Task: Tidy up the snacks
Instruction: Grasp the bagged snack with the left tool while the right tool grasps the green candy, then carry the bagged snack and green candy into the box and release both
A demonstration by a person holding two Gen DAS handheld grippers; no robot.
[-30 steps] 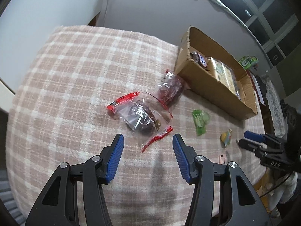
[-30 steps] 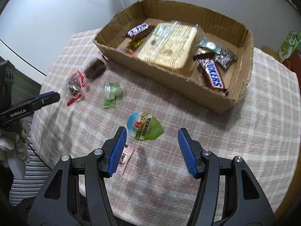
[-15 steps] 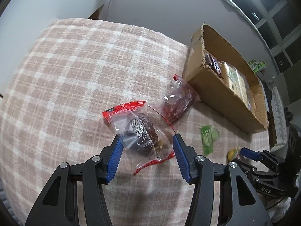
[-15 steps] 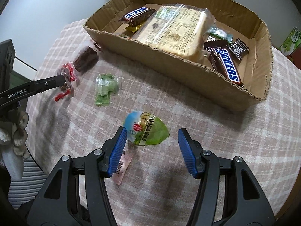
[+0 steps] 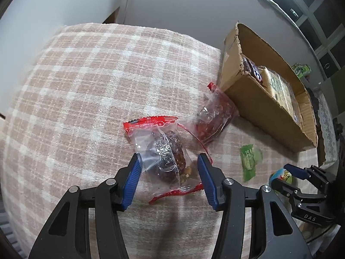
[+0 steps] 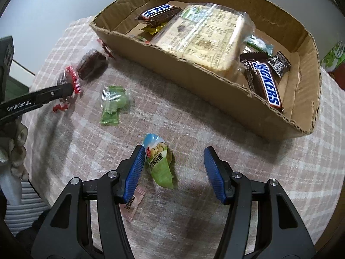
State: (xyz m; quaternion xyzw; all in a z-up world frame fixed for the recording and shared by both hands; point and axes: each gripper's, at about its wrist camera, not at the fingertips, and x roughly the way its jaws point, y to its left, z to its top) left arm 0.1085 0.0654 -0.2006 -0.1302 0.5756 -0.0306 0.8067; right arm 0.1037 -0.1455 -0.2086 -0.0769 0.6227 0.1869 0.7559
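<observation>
My left gripper (image 5: 169, 164) is open, its blue pads on either side of a clear red-edged packet with a dark snack (image 5: 167, 151) on the checked tablecloth. A second red-tinted packet (image 5: 214, 116) lies beyond it, by the cardboard box (image 5: 258, 105). My right gripper (image 6: 173, 163) is open around a green and blue egg-snack packet (image 6: 159, 161), which lies close to the left pad. The box (image 6: 194, 79) holds Snickers bars, a large cracker pack and small sweets. A green candy packet (image 6: 114, 103) lies left of the box.
A pink sachet (image 6: 131, 202) lies under my right gripper's left finger. The left gripper's arm (image 6: 36, 99) reaches in from the left in the right wrist view. The table edge drops off at left and near. A green carton (image 6: 334, 56) stands behind the box.
Both grippers have moved forward and down. The left now straddles the dark snack packet; the right now straddles the egg-snack packet. Both stay open.
</observation>
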